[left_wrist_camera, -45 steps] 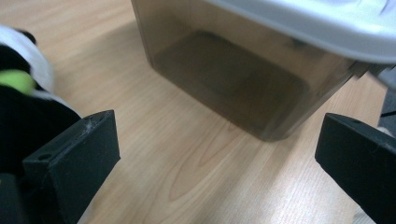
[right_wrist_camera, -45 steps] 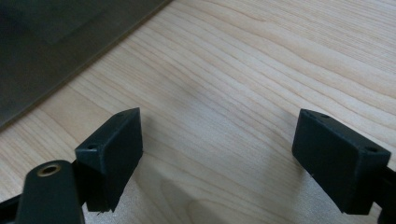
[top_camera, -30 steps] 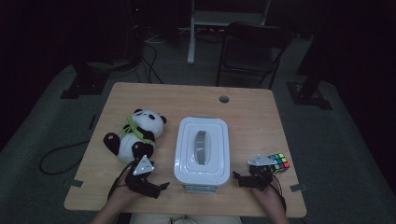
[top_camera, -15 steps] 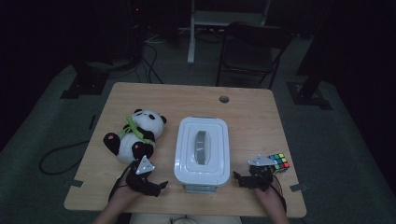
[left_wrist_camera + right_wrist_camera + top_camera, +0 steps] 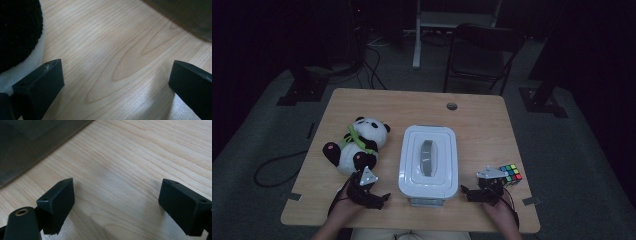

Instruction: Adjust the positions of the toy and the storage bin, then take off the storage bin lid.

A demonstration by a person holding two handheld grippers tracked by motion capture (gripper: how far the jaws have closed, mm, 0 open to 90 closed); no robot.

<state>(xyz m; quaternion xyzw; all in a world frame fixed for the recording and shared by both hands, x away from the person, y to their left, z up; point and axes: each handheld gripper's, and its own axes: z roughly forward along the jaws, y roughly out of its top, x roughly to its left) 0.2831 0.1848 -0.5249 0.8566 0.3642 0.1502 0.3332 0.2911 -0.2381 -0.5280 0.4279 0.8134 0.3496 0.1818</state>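
Observation:
A black-and-white panda plush (image 5: 357, 145) lies on the left half of the wooden table (image 5: 482, 125). A white lidded box (image 5: 428, 160) with a grey handle stands in the middle. Near the right front sits a colourful puzzle cube (image 5: 510, 173). My left gripper (image 5: 379, 200) rests low on the table just in front of the panda, jaws wide open over bare wood (image 5: 116, 80), with panda fur (image 5: 17, 30) at one side. On the other side of the box, my right gripper (image 5: 467, 195) is open too, over bare wood (image 5: 117, 202), with the box wall (image 5: 30, 142) close by.
A dark chair (image 5: 482, 55) and a desk frame stand beyond the far edge. Cables trail on the floor at the left. A round grommet hole (image 5: 452, 106) sits near the table's far edge. The person's hands come in at the front edge.

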